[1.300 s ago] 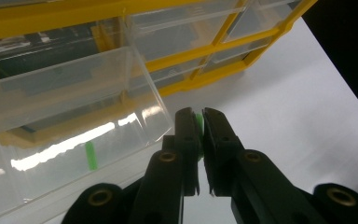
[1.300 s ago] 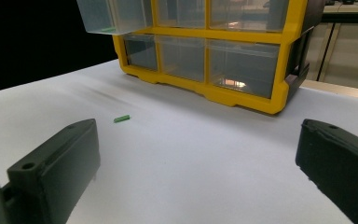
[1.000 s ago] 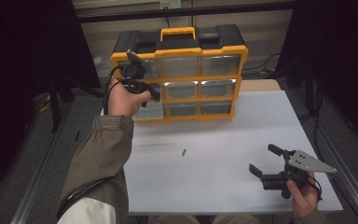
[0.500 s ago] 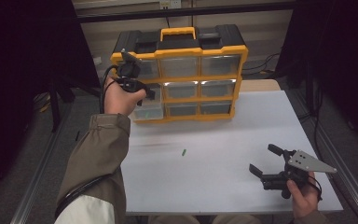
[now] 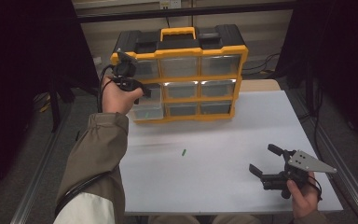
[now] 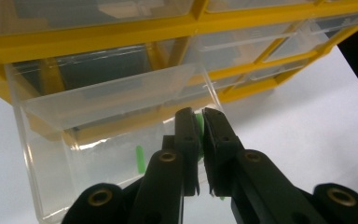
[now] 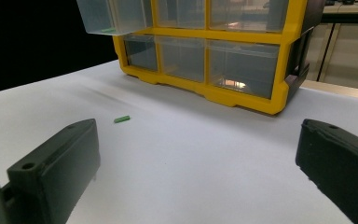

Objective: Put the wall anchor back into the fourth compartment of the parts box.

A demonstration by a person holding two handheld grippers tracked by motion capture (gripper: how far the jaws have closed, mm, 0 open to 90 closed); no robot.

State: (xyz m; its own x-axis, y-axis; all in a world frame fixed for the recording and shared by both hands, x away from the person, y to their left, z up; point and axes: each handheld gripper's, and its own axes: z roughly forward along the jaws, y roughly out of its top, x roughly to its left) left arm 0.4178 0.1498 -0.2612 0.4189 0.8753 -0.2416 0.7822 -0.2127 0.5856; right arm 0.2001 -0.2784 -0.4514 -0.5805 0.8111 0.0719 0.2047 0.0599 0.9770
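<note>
A yellow and black organizer (image 5: pixel 200 77) with clear drawers stands at the back of the white table (image 5: pixel 242 130). One clear drawer (image 5: pixel 147 112) of its left column is pulled out. My left gripper (image 5: pixel 141 92) hovers over it, shut on a small green piece (image 6: pixel 198 125). The left gripper view shows the jaws (image 6: pixel 200 112) above the open drawer (image 6: pixel 112 98), with another green piece (image 6: pixel 140 158) lying inside. A third green piece (image 5: pixel 183 151) lies on the table in front. My right gripper (image 5: pixel 263 158) rests at the front right, open and with nothing in it.
In the right gripper view the open jaws (image 7: pixel 198 128) frame the organizer (image 7: pixel 223 51), the pulled-out drawer (image 7: pixel 112 18) and the loose green piece (image 7: pixel 121 119). A sleeved left forearm (image 5: pixel 98 154) reaches across the table's left edge. Dark floor surrounds the table.
My left hand has shifted slightly to the left at the open drawer. The right gripper has stayed where it was.
</note>
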